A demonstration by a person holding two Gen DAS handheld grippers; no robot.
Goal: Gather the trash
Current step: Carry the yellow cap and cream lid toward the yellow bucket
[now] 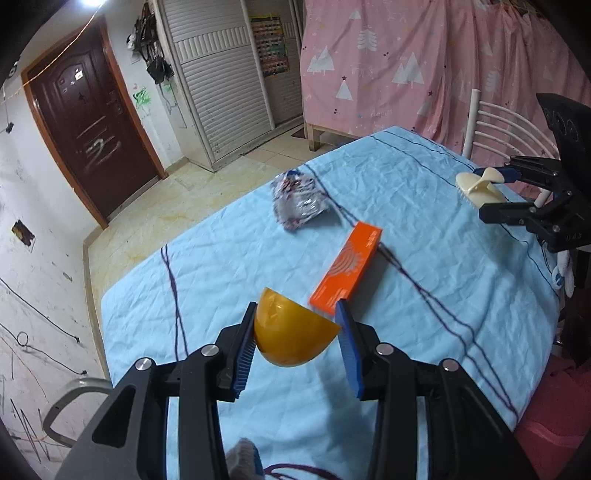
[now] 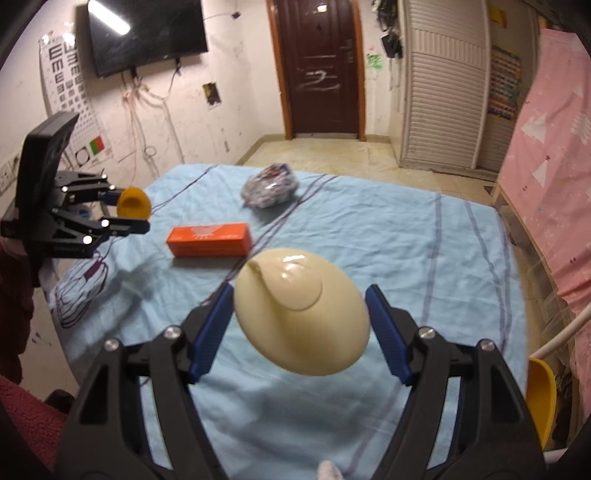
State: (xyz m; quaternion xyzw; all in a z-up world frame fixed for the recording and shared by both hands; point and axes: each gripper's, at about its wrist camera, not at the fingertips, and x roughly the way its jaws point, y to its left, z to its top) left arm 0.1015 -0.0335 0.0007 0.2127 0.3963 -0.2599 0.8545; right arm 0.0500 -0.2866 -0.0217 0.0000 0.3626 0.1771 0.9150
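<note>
You have the orange half-shell (image 1: 291,332) clamped in your left gripper (image 1: 295,343) and the cream brush (image 2: 301,312) gripped in your right gripper (image 2: 301,325), both lifted off the blue sheet (image 1: 424,295), so carrying comes next, with the orange box (image 1: 347,271) and foil wrapper (image 1: 299,201) lying ahead uncollected.

dark brown door (image 2: 322,66), wall-mounted television (image 2: 146,31), eye chart (image 2: 68,70), pink curtain (image 1: 424,62), white slatted wardrobe (image 1: 218,81)
</note>
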